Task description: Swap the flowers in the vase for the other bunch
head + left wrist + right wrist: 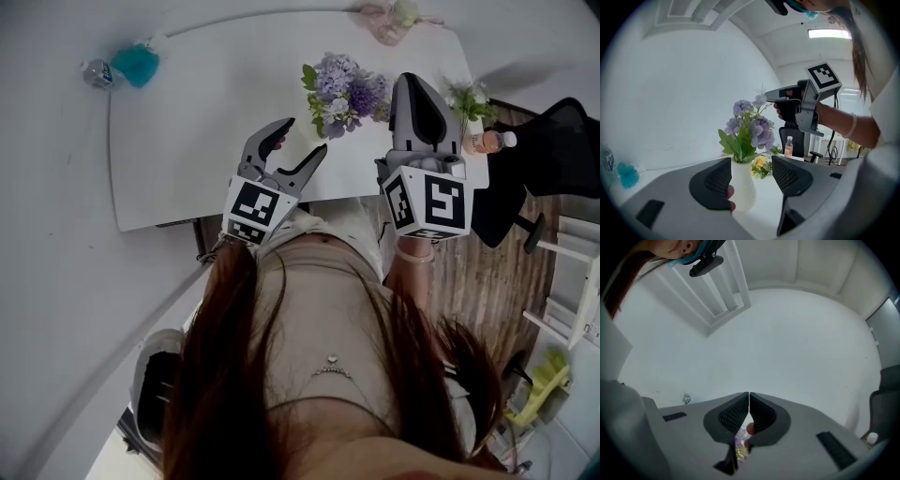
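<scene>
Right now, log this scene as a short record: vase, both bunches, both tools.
vase: white, upright on the table, between the jaws of the left tool
in vase: purple flowers
other bunch: on the table near a bottle
left tool: open, not gripping the vase
right tool: shut, empty

We see bright, soft, even light. A ceiling lamp [829, 33] glares at the upper right of the left gripper view. Both gripper views bend and darken at the corners.
</scene>
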